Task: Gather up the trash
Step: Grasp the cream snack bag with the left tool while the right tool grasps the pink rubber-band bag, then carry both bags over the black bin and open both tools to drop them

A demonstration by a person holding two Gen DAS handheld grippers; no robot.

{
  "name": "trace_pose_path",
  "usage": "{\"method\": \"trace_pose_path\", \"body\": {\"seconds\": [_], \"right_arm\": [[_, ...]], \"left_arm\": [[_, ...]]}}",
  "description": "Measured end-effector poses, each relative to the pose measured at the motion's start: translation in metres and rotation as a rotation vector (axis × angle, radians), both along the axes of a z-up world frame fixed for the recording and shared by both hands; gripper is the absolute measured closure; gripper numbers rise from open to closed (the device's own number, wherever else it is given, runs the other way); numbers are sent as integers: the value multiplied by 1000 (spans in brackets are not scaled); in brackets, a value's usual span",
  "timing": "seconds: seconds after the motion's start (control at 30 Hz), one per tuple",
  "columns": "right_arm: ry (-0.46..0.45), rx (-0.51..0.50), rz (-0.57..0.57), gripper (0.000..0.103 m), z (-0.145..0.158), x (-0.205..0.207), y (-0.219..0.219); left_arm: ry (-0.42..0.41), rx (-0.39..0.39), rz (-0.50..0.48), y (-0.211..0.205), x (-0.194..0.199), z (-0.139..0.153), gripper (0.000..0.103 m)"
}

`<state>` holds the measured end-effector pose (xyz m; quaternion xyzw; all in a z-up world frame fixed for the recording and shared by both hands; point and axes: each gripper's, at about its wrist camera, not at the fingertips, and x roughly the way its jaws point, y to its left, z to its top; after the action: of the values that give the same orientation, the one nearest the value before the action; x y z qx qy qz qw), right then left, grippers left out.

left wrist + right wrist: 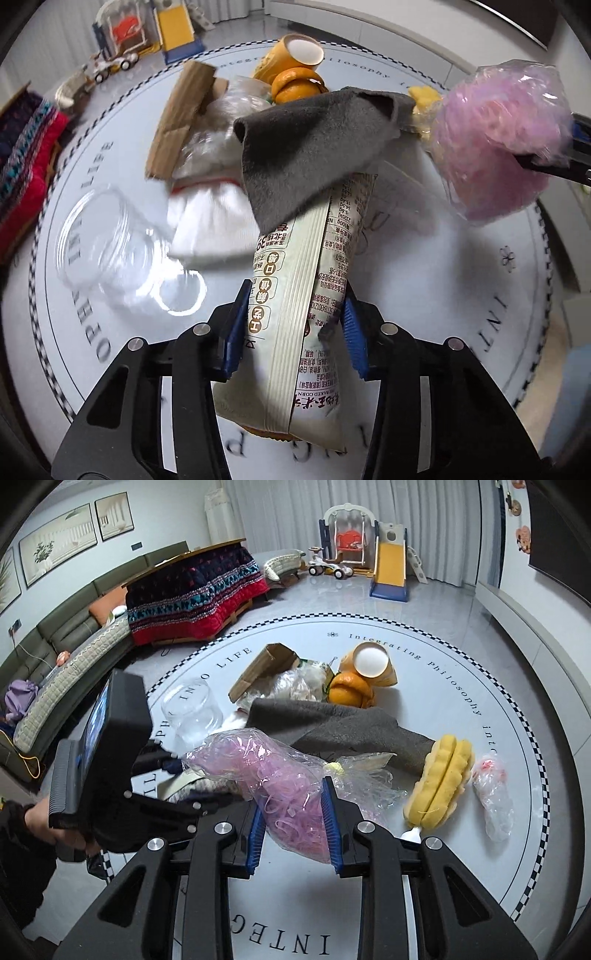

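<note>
My left gripper (295, 306) is shut on a long printed snack packet (306, 295) and holds it above the round white table (480, 295). A grey cloth (310, 147) drapes over the packet's far end. My right gripper (293, 805) is shut on a clear bag of pink rubber bands (273, 775), which also shows in the left wrist view (495, 144). The left gripper's body (110, 757) appears at the left of the right wrist view.
On the table lie a clear plastic cup (110, 251), cardboard (181, 118), white tissue (210, 218), an orange (349, 690), a yellow paper cup (373, 662), a yellow sponge brush (439, 786) and a small crumpled bag (493, 797). Sofa and toys stand beyond.
</note>
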<state>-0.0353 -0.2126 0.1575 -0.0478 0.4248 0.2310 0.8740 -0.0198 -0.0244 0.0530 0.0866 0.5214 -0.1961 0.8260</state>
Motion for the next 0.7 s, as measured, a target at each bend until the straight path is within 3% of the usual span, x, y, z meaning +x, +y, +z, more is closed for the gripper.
{"method": "trace_pose_path", "body": {"seconds": [0.07,0.23,0.5,0.7], "right_arm": [[-11,-1,-1,73,5,-6,3],[-32,0,10,73,18,-19,14],[-71,-12,56,73,38,-43,51],[-70,-1,121,73,40,-56,94]], "left_arm": [[10,-52,22,8,-15,8,58],[-64,-131,48,32,-48,42,58],[-147,-146,142,76,-83,73,58],[-179,-167,271,134,-108,74,58]]}}
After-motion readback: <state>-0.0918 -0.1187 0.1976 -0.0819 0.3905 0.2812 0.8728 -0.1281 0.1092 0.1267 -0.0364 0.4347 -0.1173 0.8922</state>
